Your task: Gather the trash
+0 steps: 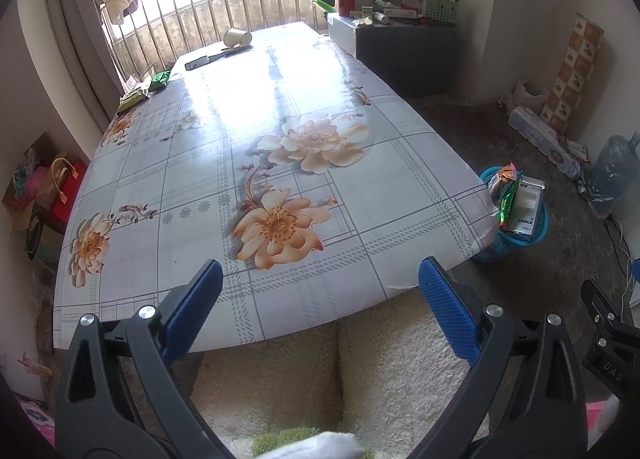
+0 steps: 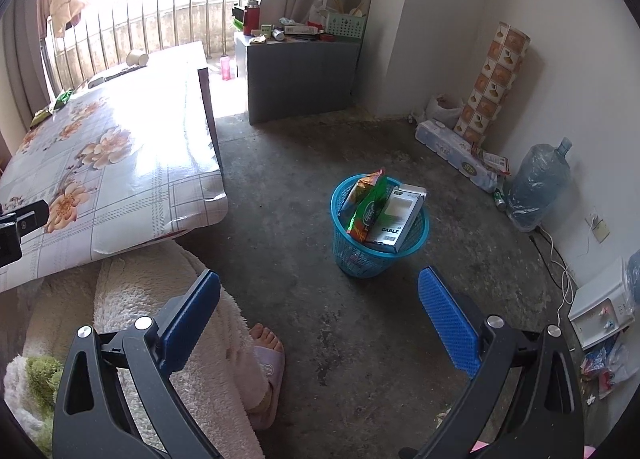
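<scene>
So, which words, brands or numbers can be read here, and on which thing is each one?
"CABLE": on the white box in the blue trash basket.
"DAS": on the right gripper's black body, seen from the left wrist.
Green snack bag: print too blurred.
Toilet paper pack: print too small.

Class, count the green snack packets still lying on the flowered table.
2: one green packet at the far left edge, another packet just nearer along that edge. Glare may hide others.
</scene>
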Motion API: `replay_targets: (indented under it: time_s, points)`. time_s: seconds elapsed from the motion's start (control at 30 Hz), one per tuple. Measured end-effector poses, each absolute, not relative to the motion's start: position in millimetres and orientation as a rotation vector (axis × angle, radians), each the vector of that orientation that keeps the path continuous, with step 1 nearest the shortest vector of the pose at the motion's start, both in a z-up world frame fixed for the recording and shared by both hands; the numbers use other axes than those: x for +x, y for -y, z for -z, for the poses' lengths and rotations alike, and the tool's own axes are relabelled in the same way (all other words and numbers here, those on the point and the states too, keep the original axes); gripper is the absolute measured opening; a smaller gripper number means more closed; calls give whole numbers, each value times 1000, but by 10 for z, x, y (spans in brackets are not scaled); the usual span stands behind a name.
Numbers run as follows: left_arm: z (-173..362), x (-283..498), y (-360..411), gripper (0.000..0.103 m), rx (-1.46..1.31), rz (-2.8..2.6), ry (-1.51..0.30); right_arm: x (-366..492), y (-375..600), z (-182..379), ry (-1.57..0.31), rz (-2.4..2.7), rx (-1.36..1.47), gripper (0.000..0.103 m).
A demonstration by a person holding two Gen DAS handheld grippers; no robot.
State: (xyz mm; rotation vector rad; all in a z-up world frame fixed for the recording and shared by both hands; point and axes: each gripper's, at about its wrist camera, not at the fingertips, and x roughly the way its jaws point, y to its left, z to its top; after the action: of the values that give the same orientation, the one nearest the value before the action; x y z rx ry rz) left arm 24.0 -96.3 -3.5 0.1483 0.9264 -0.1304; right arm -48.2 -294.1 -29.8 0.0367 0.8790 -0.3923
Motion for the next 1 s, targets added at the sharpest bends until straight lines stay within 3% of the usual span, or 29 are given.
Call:
replay_targets:
  time_s: [1.0]
  points:
    - [15,189,1067,94,166,157,-924,-499,2933,260,-867,386,38,96]
